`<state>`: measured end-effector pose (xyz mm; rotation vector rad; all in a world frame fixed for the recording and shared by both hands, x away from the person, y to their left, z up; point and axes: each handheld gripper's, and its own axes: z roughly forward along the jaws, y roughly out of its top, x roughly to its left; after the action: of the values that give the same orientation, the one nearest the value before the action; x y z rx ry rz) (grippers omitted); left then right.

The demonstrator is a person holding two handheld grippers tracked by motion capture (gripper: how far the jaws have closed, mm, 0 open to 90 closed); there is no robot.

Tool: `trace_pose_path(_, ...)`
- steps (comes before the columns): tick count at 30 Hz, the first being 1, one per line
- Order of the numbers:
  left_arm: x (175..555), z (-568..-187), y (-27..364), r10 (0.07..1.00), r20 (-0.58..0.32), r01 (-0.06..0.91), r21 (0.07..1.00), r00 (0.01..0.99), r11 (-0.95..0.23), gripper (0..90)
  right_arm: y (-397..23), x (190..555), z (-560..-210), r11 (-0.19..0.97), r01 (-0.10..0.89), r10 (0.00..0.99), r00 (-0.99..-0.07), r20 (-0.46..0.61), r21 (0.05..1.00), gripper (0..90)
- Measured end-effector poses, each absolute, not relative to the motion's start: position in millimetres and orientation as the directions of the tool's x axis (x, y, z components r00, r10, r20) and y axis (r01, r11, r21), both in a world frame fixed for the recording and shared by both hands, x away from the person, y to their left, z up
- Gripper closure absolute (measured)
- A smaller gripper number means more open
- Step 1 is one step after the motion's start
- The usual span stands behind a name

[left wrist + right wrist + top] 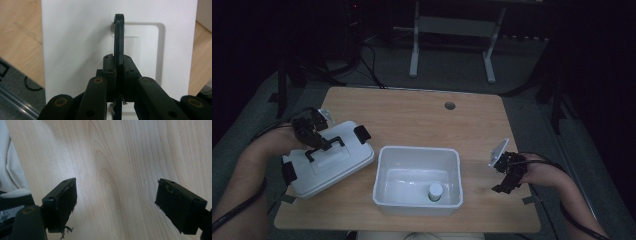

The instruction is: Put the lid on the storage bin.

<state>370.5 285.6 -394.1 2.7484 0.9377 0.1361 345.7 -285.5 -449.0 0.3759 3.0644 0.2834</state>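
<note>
Your light wooden table [412,115] carries everything here. At its centre, toward six o'clock, sits the open white rectangular plastic tub [384,165], and inside it, at the tub's five o'clock corner, stands a small white-capped bottle [435,190], upright.

At nine o'clock from the tub, just beside its left wall, lies the white rectangular plastic lid [337,172], with black latches at its ends and a black carry handle [326,148] across its top. The lid's long axis runs from about eight o'clock to two o'clock in the high view, and the handle runs along that same line.

Your left gripper [312,137] is directly on the lid: in the left gripper view its jaws are pressed together on the black handle [118,37], which stands on edge between them and points away toward twelve o'clock. So the lid is in your left hand's care, and the tub it would likely cover lies to its three o'clock (a short sideways carry, by my reading).

Your right gripper [507,180] hovers at three o'clock from the tub, near it, jaws spread wide over bare wood and holding nothing.
</note>
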Motion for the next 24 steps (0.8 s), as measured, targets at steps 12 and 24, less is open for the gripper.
trace_pose_path(12,357,-333,263,0.541,0.092,0.498,0.288,0.836,-0.818,83.3,-294,344,-449,0.948,0.257,0.266,-0.964,-0.020,0.186,17.1)
trace_pose_path(24,352,-308,222,0.440,0.114,0.390,0.307,0.891,-0.868,83.3,-296,344,-448,0.945,0.267,0.277,-0.961,-0.026,0.191,17.0)
